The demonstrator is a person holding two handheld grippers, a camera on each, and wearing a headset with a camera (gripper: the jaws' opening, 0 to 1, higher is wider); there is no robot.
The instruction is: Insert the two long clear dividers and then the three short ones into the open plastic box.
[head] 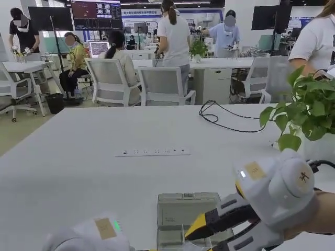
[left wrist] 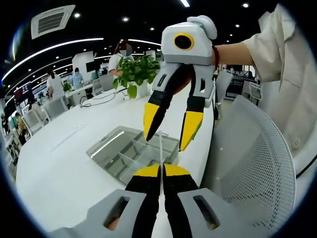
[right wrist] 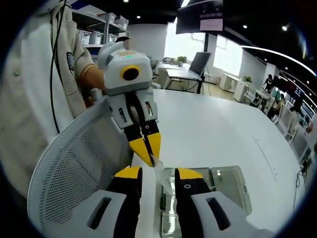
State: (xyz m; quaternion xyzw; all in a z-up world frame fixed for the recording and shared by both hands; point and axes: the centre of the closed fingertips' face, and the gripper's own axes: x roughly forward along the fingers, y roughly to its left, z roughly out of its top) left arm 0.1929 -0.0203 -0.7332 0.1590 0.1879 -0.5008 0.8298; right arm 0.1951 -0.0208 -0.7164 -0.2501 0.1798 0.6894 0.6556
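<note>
Clear divider (left wrist: 160, 147) clamped in L hand-held gripper (left wrist: 161, 167), above box (left wrist: 100, 147).

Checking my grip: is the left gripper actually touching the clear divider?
Touching. In the left gripper view, the left gripper has its jaws shut on the clear divider, which rises from between them.

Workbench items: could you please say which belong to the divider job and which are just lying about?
Job: open clear plastic box; clear plastic divider clamped in left gripper; right gripper.
Spare: white power strip; black cable; green potted plant.
</note>
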